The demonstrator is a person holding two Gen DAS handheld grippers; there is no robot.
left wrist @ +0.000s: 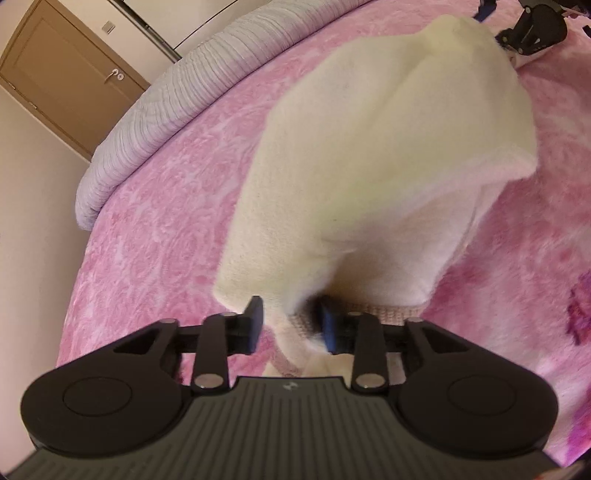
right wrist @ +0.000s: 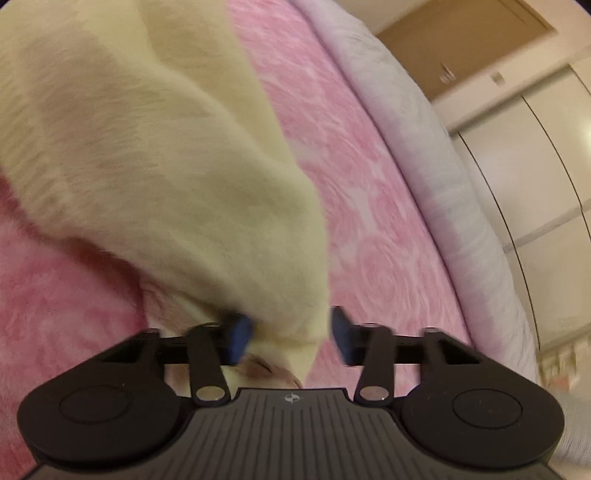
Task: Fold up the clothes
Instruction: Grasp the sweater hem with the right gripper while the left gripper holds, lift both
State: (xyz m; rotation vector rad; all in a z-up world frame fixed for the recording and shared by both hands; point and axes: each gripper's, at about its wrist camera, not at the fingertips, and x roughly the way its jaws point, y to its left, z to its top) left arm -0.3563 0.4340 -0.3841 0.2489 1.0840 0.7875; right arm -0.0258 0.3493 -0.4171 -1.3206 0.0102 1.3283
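Note:
A cream fuzzy garment (left wrist: 369, 166) lies bunched on a pink bedspread (left wrist: 166, 221). Its near edge, with pink ribbed trim (left wrist: 369, 308), runs between the jaws of my left gripper (left wrist: 291, 325). The jaws stand apart, and a dark gap shows beside the right pad (left wrist: 330, 328). At the garment's far corner I see the right gripper's black body (left wrist: 535, 27). In the right wrist view another corner of the garment (right wrist: 166, 166) reaches between the jaws of my right gripper (right wrist: 290, 334). A thin strip of bedspread shows between the cloth and the right pad (right wrist: 341, 336). The view is blurred.
A lilac ribbed quilt (left wrist: 177, 92) is rolled along the bed's far edge (right wrist: 424, 147). Beyond it are a brown door (left wrist: 70, 81) and pale wardrobe doors (right wrist: 535, 166). Pink bedspread (right wrist: 369, 221) lies bare on both sides of the garment.

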